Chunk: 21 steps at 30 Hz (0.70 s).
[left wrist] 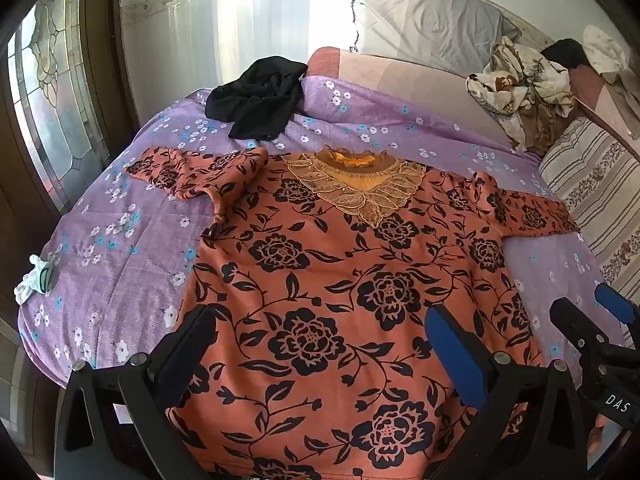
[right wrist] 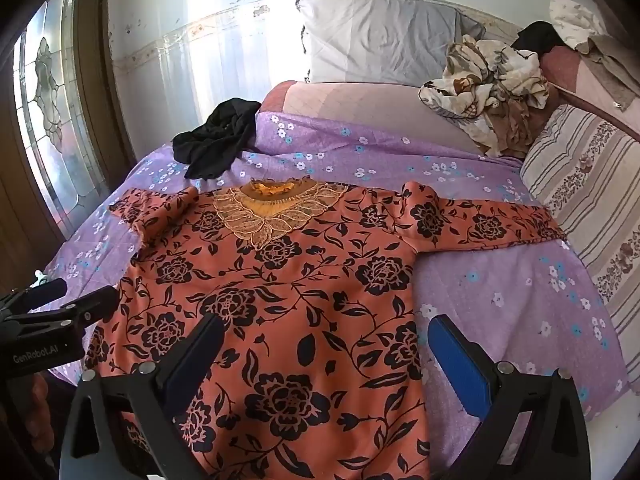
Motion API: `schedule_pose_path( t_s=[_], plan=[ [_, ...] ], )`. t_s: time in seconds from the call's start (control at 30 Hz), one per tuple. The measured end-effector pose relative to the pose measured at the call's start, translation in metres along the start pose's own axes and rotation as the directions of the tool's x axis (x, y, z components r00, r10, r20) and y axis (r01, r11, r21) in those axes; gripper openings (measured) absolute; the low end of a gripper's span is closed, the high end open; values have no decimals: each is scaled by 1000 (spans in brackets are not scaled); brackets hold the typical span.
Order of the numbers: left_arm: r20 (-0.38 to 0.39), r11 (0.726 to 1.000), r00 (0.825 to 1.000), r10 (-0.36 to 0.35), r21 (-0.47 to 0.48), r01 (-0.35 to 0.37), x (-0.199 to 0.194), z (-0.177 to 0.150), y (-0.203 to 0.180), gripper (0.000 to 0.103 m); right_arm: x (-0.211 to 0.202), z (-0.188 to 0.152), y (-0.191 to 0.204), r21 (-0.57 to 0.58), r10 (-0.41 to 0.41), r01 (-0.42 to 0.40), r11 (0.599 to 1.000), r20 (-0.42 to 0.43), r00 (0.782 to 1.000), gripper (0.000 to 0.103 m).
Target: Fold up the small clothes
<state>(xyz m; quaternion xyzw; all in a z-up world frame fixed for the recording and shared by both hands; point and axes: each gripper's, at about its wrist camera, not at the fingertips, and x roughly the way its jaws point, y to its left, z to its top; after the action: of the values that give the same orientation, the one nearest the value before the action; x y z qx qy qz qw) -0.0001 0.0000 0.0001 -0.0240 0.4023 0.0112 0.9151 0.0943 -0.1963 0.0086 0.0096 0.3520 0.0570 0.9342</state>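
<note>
- The orange long-sleeved top with black flower print [left wrist: 320, 280] lies flat on the purple flowered bedsheet [left wrist: 120, 240], unfolded (folding looks about to begin).
- Collar points away towards the pillows, hem nearest; sleeves stretch sideways.
- Left gripper [left wrist: 320, 356] and right gripper [right wrist: 328, 364] hover above it, both released and empty.
- Next move, likely: pinch a sleeve or side edge and carry it inward.

Hem of the orange floral top [left wrist: 320, 280] cut off at six o'clock, lower corners hidden behind gripper frames. Small white-green item [left wrist: 34, 280] at nine o'clock too small to identify. Crumpled black garment [left wrist: 256, 96] shapeless.
</note>
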Motion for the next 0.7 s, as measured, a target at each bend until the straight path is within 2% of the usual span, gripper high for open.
schedule_pose_path(
  t_s=[0.7],
  plan=[
    [2,1000,1000,6,-1,-6,4,-1,3,103,1,6,5,-13,1,-1,1000,7,1000,103]
  ],
)
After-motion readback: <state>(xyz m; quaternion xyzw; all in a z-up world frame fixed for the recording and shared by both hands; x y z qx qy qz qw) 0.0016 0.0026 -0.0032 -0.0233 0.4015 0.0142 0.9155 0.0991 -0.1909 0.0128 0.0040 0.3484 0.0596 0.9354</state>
